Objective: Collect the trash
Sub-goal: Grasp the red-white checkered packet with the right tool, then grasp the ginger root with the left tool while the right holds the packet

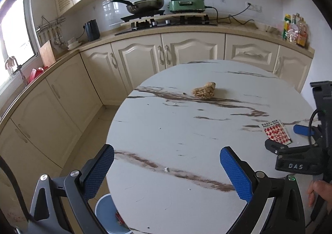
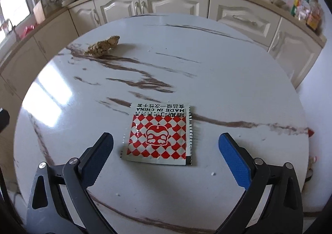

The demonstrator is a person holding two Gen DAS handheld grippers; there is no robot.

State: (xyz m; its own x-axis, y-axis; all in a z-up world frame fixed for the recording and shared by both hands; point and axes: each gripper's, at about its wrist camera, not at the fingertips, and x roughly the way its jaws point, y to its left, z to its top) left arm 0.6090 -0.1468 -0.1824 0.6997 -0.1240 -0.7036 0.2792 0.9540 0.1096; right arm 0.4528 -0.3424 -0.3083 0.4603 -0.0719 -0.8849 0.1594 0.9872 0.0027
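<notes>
Both spread wide: right claw (image 2: 166, 144) over checkered packet (image 2: 158, 136), left claw (image 1: 167, 158) above worktop (image 1: 186, 130) near brown wad (image 1: 203, 93).

Daylight pours in from the window (image 1: 16, 34) at the left, blown out to pure white. It throws a bright glare patch on the round table (image 2: 51, 97) nearest that window. Shadows stay soft. Cabinets bend at the fisheye edges; far from the window, the counter bottles (image 2: 307, 11) smear.
</notes>
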